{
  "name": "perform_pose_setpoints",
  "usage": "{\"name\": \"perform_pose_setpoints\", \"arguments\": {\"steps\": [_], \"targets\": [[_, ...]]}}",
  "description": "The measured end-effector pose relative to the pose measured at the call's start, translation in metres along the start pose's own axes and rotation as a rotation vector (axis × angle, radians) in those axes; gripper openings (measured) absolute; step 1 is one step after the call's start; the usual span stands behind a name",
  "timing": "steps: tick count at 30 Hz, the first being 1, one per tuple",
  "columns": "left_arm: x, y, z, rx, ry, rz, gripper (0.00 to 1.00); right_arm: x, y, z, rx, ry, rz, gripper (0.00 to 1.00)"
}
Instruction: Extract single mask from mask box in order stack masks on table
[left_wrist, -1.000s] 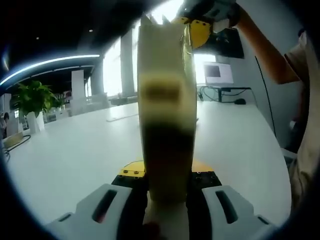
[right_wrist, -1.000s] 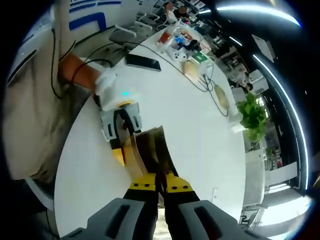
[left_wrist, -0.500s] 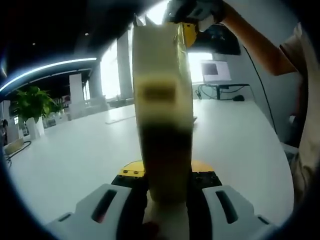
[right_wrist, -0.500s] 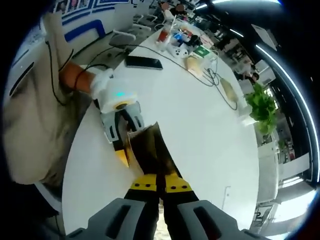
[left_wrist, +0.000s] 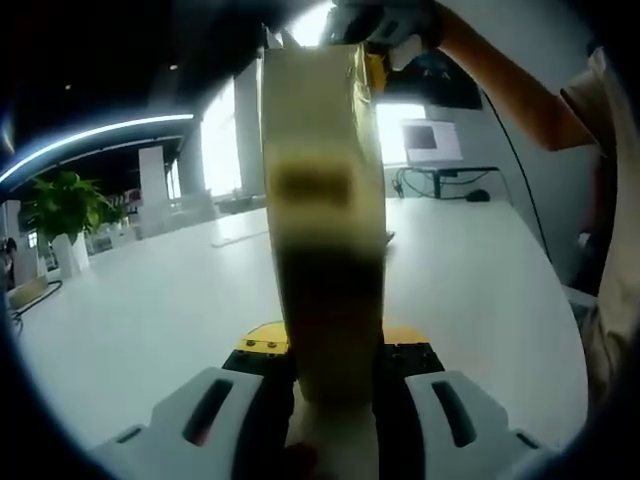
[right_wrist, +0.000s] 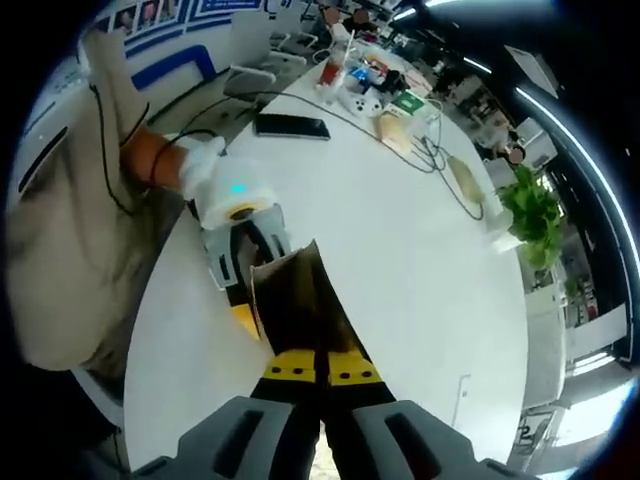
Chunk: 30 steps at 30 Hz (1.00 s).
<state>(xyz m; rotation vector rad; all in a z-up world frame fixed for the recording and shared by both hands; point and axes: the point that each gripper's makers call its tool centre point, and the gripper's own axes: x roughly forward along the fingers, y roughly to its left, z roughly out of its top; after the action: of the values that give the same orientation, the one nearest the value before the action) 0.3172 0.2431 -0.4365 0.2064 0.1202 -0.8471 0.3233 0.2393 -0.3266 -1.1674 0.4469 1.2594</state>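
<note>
My left gripper (left_wrist: 330, 400) has its jaws clenched on the mask box (left_wrist: 322, 220), which rises upright between them and blocks the middle of the left gripper view. In the right gripper view the box (right_wrist: 290, 300) lies just ahead of my right gripper (right_wrist: 310, 372) — jaws pressed together at its open top; whether they pinch a mask, I cannot tell. That view also shows the white surface (right_wrist: 400, 250), a phone (right_wrist: 290, 126) and a plant (right_wrist: 535, 215).

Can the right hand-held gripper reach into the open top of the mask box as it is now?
Probably yes. The left hand-held gripper holds the mask box at its lower end, so the top stays free. The right hand-held gripper is already at that opening, jaws together; whether they pinch a mask I cannot tell.
</note>
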Motion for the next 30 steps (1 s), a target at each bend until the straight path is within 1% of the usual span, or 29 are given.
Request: {"name": "perform_pose_setpoints", "arguments": {"steps": [8,11,15,20,27,30], "targets": [[0.0,0.0,0.0,-0.002,0.0,-0.002,0.2,-0.004,0.003,-0.001,-0.001,-0.018,-0.017,0.0],[0.0,0.0,-0.001,-0.005,0.002,-0.001,0.2,-0.006,-0.001,-0.001,0.026,-0.041,-0.03,0.0],[0.0,0.001,-0.001,-0.005,0.006,0.001,0.2,-0.011,-0.008,0.001,0.065,-0.089,-0.061,0.0],[0.0,0.0,-0.001,-0.004,0.007,0.0,0.2,-0.013,-0.008,0.002,0.094,-0.126,-0.069,0.0],[0.0,0.001,-0.002,-0.003,0.009,0.001,0.21,-0.026,-0.02,0.01,0.167,-0.236,-0.13,0.0],[0.0,0.001,-0.002,-0.002,0.01,0.001,0.21,-0.029,-0.025,0.012,0.194,-0.272,-0.154,0.0]]}}
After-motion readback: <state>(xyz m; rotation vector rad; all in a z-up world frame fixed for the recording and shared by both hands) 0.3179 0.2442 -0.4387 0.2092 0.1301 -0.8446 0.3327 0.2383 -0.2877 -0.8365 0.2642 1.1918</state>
